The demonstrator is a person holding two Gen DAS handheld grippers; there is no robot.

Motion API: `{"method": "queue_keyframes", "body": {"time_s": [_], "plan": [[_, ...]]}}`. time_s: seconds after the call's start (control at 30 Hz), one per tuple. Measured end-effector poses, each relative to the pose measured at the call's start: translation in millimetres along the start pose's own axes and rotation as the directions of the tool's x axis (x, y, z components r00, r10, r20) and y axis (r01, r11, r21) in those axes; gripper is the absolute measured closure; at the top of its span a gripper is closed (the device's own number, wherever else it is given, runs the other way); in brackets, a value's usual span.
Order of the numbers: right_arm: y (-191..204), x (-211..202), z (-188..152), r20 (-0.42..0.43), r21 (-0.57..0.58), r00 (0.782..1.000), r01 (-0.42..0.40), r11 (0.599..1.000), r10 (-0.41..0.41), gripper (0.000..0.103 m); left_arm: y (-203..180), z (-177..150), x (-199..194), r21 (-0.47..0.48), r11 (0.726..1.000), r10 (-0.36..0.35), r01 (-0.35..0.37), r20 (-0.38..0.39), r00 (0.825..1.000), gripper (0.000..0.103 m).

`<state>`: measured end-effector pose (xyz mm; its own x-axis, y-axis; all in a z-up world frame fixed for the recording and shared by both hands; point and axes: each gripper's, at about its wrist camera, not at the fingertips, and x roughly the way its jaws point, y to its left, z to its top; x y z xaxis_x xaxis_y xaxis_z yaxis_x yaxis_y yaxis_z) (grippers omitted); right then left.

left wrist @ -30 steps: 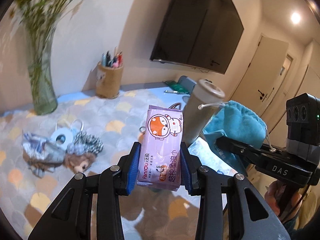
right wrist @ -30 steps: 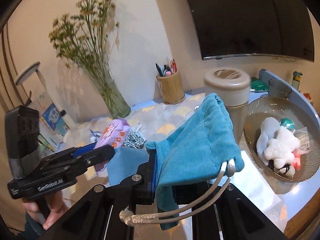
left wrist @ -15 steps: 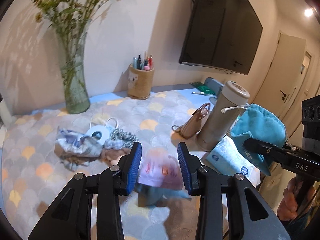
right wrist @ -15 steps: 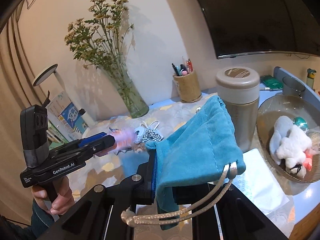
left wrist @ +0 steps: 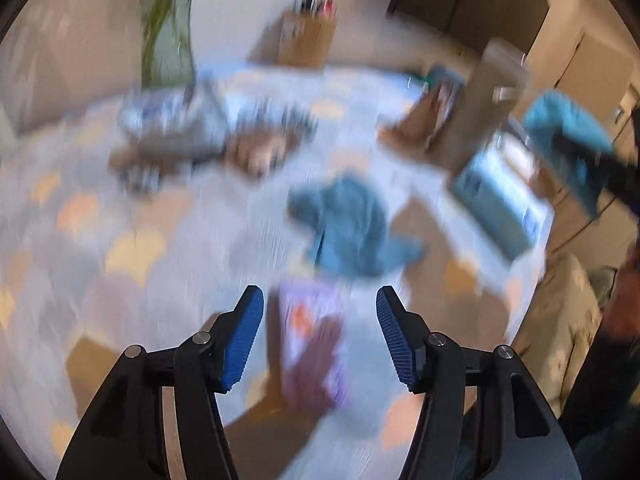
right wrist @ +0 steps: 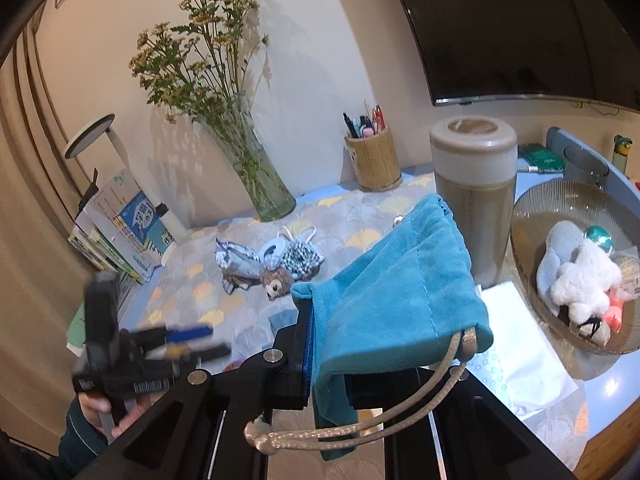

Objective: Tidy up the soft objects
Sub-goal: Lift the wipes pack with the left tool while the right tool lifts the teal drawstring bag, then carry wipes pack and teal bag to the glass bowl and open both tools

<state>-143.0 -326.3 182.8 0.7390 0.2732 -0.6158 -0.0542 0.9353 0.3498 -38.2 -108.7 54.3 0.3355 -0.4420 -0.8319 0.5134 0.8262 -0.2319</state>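
1. Since a second ago the purple wipes packet [left wrist: 310, 344] has left the left gripper [left wrist: 320, 336] — then it stood upright, clamped between the blue pads; now it lies on the patterned tablecloth [left wrist: 140, 280] at lower centre of the left wrist view.
2. Those jaws have just been opening and stand apart, released; the packet sits between them but clear of both pads.
3. Though blurred, the packet's long axis runs up and down the frame, one short end toward the camera, the other toward a crumpled blue cloth [left wrist: 348, 232] just above it.
4. Right gripper [right wrist: 328, 356] — clenched on the teal drawstring pouch [right wrist: 400, 300], at centre of the right wrist view; the pouch's cord [right wrist: 360, 428] hangs below.
5. Left gripper [right wrist: 192, 340] shows blurred at lower left of that view.
6. A small plush toy [right wrist: 276, 280] lies mid-frame on the cloth; a glass bowl [right wrist: 532, 208] of soft toys is at right.
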Motion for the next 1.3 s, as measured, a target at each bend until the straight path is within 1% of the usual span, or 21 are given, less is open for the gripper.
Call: {"method": "queue_keyframes", "body": {"time_s": [0.07,0.1,0.13,0.17,0.27,0.37,0.43,0.5,0.57,0.6,0.63,0.7,0.8,0.9,0.93,1.0,1.1,1.2,1.23,1.27,1.3], "plan": [[-1,5,-3,-0.015,0.003,1.000,-0.001,1.000,0.001,0.091,0,-11,7,-0.003,1.000,0.007,-0.007,-0.026,1.000,0.046],[-1,8,-4,-0.021,0.004,1.000,-0.002,1.000,0.002,0.091,-2,-14,10,0.003,1.000,0.013,-0.013,-0.030,0.999,0.049],[-1,9,-5,-0.025,0.005,1.000,-0.002,1.000,0.002,0.091,-5,-15,14,0.013,1.000,0.027,-0.027,-0.035,0.999,0.057],[0,9,-6,-0.027,0.005,1.000,-0.002,1.000,0.002,0.091,-9,-16,19,0.032,0.999,0.037,-0.036,-0.047,0.998,0.070],[0,4,-8,-0.021,-0.001,1.000,0.006,1.000,-0.006,0.091,-24,-11,19,0.093,0.993,0.078,-0.075,-0.036,0.996,0.074],[-5,-12,-8,0.001,0.008,0.999,0.038,0.999,-0.038,0.091,-41,2,-2,0.102,0.994,0.020,-0.023,0.030,0.999,0.074],[-14,-27,-11,0.015,0.027,0.996,0.084,0.996,-0.084,0.091,-64,17,-21,0.148,0.989,-0.030,0.017,0.088,0.996,0.074],[-25,-38,-11,0.026,0.055,0.994,0.107,0.993,-0.109,0.091,-93,30,-30,0.209,0.977,-0.074,0.048,0.119,0.990,0.074],[-45,-52,-11,0.038,0.089,0.988,0.145,0.985,-0.149,0.091,-124,46,-30,0.267,0.960,-0.126,0.087,0.132,0.983,0.074],[-52,-57,-9,0.044,0.100,0.985,0.161,0.982,-0.166,0.091,-144,56,-29,0.304,0.947,-0.155,0.108,0.137,0.978,0.074],[-64,-64,-6,0.050,0.121,0.979,0.189,0.975,-0.196,0.091,-159,64,-28,0.329,0.936,-0.179,0.125,0.137,0.974,0.074],[-82,-75,1,0.063,0.144,0.973,0.212,0.967,-0.222,0.091,-195,82,-24,0.373,0.912,-0.234,0.172,0.128,0.964,0.074],[-113,-92,21,0.096,0.179,0.959,0.249,0.952,-0.268,0.091,-236,113,-14,0.400,0.893,-0.281,0.208,0.134,0.950,0.074],[-145,-101,41,0.111,0.224,0.958,0.236,0.946,-0.265,0.091,-273,144,6,0.388,0.891,-0.307,0.236,0.132,0.943,0.074],[-162,-101,51,0.107,0.257,0.962,0.219,0.941,-0.253,0.091,-281,151,11,0.378,0.895,-0.308,0.238,0.138,0.941,0.074],[-184,-95,65,0.088,0.295,0.966,0.207,0.933,-0.242,0.091,-299,166,29,0.364,0.907,-0.284,0.209,0.164,0.945,0.074],[-220,-77,84,0.031,0.349,0.963,0.240,0.906,-0.267,0.091,-323,176,58,0.363,0.917,-0.243,0.164,0.184,0.952,0.074],[-256,-50,95,-0.067,0.401,0.972,0.232,0.886,-0.224,0.088,-338,184,93,0.350,0.928,-0.198,0.128,0.173,0.965,0.070],[-270,-40,97,-0.114,0.422,0.973,0.232,0.877,-0.202,0.082,-339,185,102,0.344,0.932,-0.182,0.113,0.174,0.968,0.064],[-278,-35,98,-0.136,0.436,0.974,0.225,0.872,-0.183,0.073,-340,187,109,0.340,0.934,-0.174,0.105,0.180,0.968,0.063],[-289,-30,96,-0.157,0.458,0.976,0.210,0.864,-0.154,0.065,-343,187,114,0.348,0.932,-0.168,0.096,0.183,0.969,0.063]]}}
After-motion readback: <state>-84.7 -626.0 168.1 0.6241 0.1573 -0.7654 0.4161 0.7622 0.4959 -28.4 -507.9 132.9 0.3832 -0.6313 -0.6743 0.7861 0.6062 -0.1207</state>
